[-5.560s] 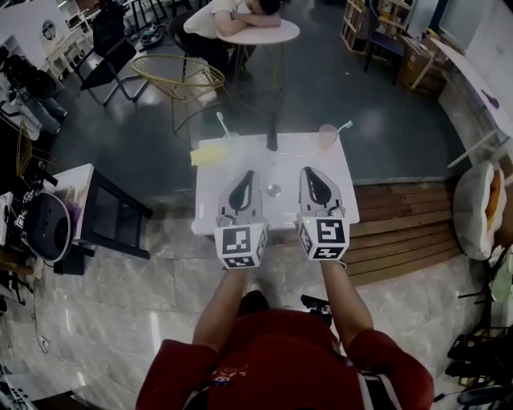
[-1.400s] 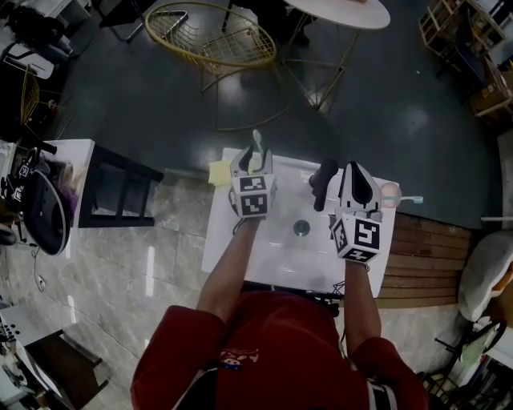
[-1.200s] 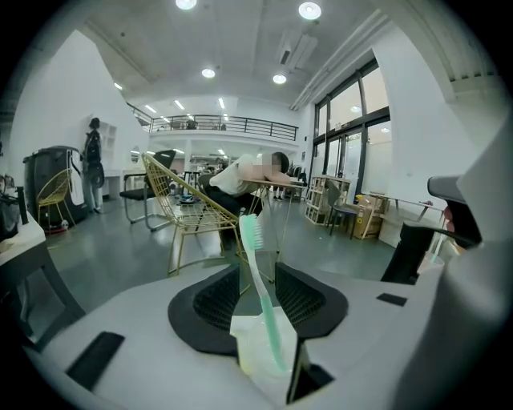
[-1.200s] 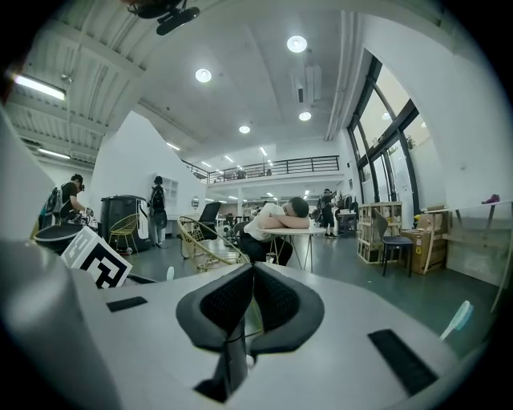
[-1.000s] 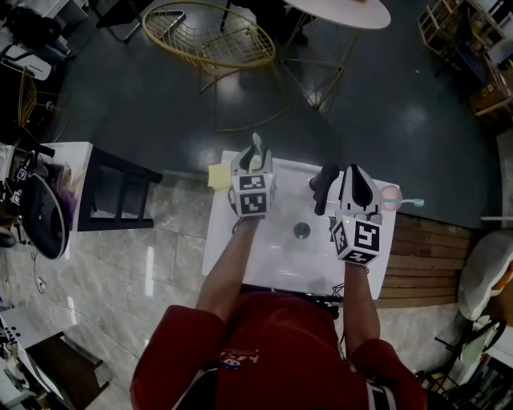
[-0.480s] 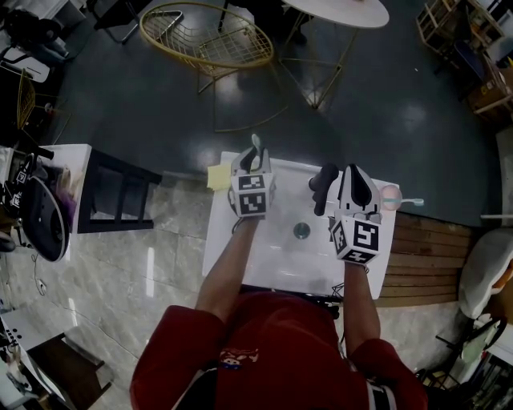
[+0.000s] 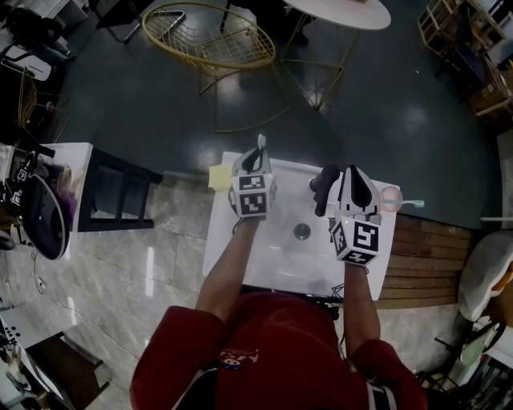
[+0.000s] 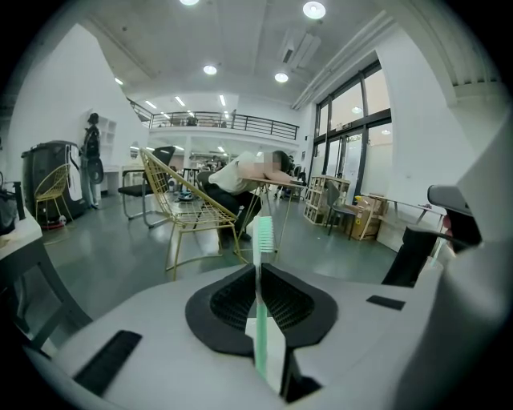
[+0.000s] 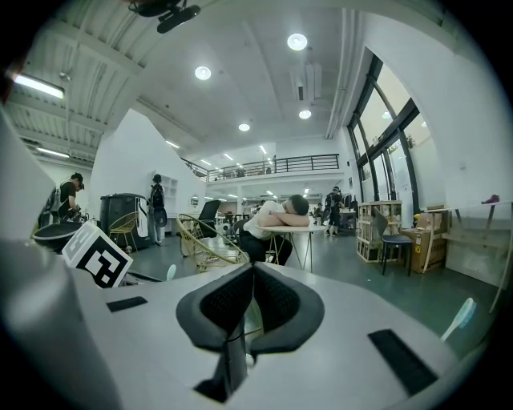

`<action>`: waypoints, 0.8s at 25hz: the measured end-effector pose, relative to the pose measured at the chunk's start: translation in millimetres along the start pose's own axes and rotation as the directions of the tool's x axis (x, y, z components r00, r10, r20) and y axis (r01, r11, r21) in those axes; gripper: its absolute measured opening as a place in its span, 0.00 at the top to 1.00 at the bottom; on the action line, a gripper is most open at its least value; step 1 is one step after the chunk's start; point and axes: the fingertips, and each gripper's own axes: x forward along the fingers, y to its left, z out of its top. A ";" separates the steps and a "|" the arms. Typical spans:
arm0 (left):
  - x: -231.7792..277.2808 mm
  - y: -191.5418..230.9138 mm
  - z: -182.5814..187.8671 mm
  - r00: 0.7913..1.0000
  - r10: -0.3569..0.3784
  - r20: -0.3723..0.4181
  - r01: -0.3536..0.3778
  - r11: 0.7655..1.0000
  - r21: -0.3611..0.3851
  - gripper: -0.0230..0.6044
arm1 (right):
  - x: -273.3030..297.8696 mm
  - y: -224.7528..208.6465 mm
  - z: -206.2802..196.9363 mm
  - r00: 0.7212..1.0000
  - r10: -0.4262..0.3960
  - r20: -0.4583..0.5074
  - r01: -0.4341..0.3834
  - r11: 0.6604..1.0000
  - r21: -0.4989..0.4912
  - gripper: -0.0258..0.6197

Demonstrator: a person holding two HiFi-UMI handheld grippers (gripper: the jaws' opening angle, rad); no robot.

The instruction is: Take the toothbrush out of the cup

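Mint-green toothbrush (image 8: 264, 236) stood gripped in the left claw (image 8: 258, 280), jaws having just closed to lift it out; right claw (image 9: 252, 276) stayed clear, clenched empty.

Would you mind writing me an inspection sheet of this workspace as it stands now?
Surface: white basin top with a drain and a black tap.
Job's things: green toothbrush upright between the left tongs; its cup is hidden.
Clutter: yellow block at the far left corner; pink cup holding another toothbrush at the right.
Grippers: left tongs have just been closing, pads on the green toothbrush; right tongs shut, empty.
Cables: nothing seen.
Surroundings: yellow wire chair, round table, dark floor.
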 end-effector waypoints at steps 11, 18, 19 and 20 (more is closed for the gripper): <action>-7.5 -3.4 4.5 1.000 0.005 0.016 -0.005 1.000 -0.010 0.90 | -2.7 -0.1 0.4 1.000 0.000 0.004 0.000 1.000 0.005 0.92; -15.2 -4.0 12.5 0.999 0.007 0.043 -0.006 1.000 -0.012 0.90 | -4.9 0.1 3.3 1.000 0.002 0.011 -0.002 1.000 0.005 0.92; -16.4 -4.2 14.0 0.999 0.007 0.047 -0.006 1.000 -0.014 0.90 | -4.9 0.6 4.3 1.000 0.003 0.013 -0.003 1.000 0.005 0.92; -17.6 -4.2 15.2 0.999 0.007 0.051 -0.006 1.000 -0.016 0.90 | -4.8 1.1 5.0 1.000 0.005 0.015 -0.005 1.000 0.006 0.92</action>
